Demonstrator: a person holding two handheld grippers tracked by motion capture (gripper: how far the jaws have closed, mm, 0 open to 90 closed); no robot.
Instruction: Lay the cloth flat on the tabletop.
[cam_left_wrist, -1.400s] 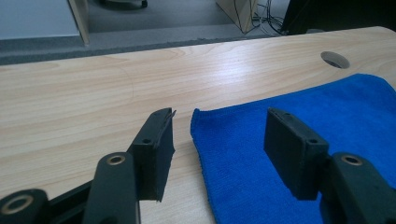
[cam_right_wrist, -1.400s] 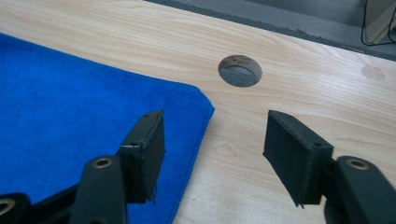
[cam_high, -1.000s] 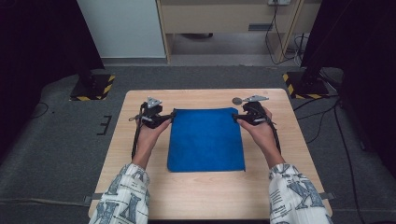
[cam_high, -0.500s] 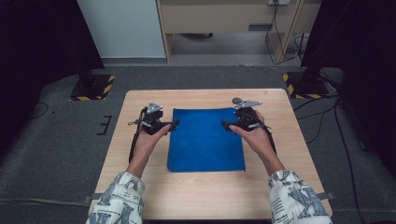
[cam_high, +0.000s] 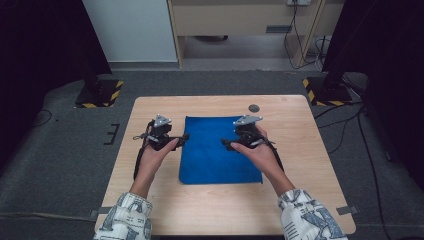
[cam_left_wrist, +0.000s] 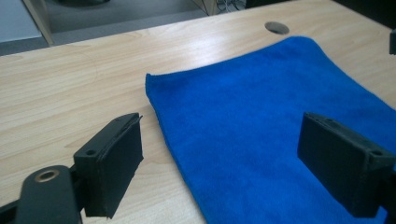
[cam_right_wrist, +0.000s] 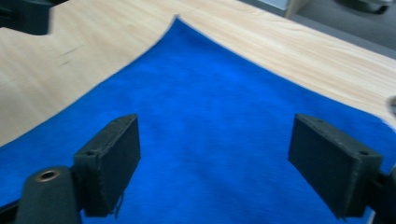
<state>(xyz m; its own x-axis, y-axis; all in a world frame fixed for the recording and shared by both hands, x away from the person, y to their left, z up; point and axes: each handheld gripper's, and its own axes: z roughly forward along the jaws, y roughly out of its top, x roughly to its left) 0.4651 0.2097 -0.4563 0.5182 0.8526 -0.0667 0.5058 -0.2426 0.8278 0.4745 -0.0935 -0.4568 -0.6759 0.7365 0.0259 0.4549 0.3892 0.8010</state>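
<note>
1. Blue cloth (cam_high: 220, 149) lies flat mid-table (cam_high: 300, 200), spread out, far edge near the grommet hole (cam_high: 254, 108).
2. Left gripper (cam_high: 181, 140) sits at the cloth's left edge, jaws spread wide; in the left gripper view one jaw is over bare wood, the other over the cloth (cam_left_wrist: 280, 121), so the edge runs between them. Nothing pinched.
3. Right gripper (cam_high: 227, 143) hovers over the cloth's right part, pointing inward; jaws also spread, empty, with the cloth (cam_right_wrist: 224, 140) under both in the right gripper view.
4. Step, as a judgement: approach before the grasp, likely for a fold or lift; no grip made.
5. Next move probably calls for lowering each gripper to the fabric and getting one jaw under an edge or bunching a layer, then closing.
6. Right gripper looks well inside the edge, so it may need to shift outward or pinch a ridge from above.
</note>
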